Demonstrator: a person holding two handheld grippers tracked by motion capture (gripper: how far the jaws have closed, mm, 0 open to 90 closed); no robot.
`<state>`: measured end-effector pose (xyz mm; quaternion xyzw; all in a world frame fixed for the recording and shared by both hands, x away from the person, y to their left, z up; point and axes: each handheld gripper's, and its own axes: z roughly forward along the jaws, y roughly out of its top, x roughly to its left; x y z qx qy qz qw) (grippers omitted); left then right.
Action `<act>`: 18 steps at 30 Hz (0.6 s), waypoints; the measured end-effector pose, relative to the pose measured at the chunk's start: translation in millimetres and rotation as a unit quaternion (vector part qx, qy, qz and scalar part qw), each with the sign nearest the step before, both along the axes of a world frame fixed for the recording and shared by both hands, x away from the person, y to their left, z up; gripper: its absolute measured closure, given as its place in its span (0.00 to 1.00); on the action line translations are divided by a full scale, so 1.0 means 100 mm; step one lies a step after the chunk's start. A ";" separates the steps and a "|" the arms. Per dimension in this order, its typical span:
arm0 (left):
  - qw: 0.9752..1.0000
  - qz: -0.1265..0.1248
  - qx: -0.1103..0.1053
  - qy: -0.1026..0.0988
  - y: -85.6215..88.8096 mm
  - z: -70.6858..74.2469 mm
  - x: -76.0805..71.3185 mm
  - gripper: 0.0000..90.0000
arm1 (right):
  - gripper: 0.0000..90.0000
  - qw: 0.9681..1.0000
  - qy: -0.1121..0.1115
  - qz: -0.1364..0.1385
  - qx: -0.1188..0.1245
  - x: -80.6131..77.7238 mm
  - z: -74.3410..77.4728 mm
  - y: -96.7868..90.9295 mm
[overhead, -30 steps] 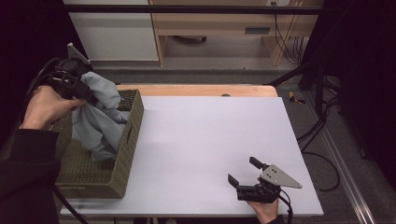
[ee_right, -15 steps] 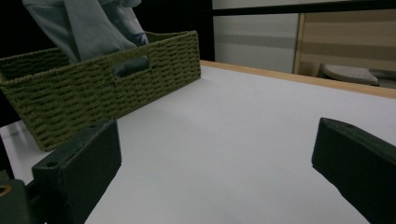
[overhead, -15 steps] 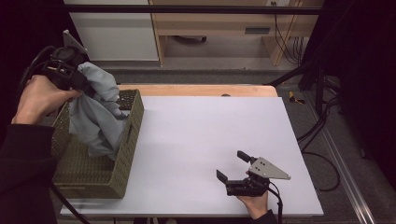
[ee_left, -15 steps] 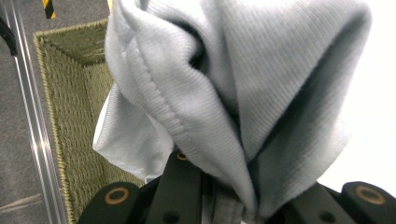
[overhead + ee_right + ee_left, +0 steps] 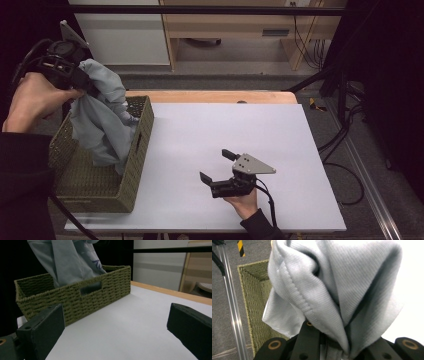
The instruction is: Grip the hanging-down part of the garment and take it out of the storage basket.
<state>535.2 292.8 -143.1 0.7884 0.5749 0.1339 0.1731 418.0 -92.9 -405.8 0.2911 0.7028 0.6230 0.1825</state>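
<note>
The left claw (image 5: 82, 82) is clamped tight on a bunched fold of a pale grey-blue cloth (image 5: 102, 117), held up above the far left corner of a green woven basket (image 5: 132, 165). From the claw the cloth hangs straight down in heavy folds; its lower end is inside the basket, against the side wall nearest the middle of the desk (image 5: 280, 145). In the left gripper view the ribbed cloth (image 5: 332, 282) rises from between the two black jaws and spreads across most of what lies ahead of the claw, with a stitched hem running slantwise; the basket's rim (image 5: 249, 290) shows below and to the left of it, and a metal rail lies farther left on the floor.

The right claw (image 5: 218, 166) is low over the desk, near its front edge, with its jaws spread wide and nothing between them. It points toward the basket, which stands well apart from it on the left part of the desk. In the right gripper view the two pads frame the white desk top (image 5: 130, 325), and straight ahead of the claw stands the basket's long side (image 5: 75, 302) with a handle slot cut in it. The cloth (image 5: 67, 262) comes down into the basket just behind that slot.
</note>
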 end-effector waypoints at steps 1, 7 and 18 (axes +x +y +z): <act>1.000 0.000 0.000 0.001 0.01 0.00 0.00 0.91 | 0.02 1.000 0.000 0.003 0.002 0.02 0.01 0.05; 1.000 0.001 0.001 0.003 0.02 0.03 0.00 0.91 | 0.02 1.000 -0.003 0.010 0.002 0.12 0.06 0.30; 1.000 -0.003 0.008 0.008 -0.01 0.03 0.02 0.90 | 0.03 0.999 0.001 0.044 0.010 0.35 0.15 0.82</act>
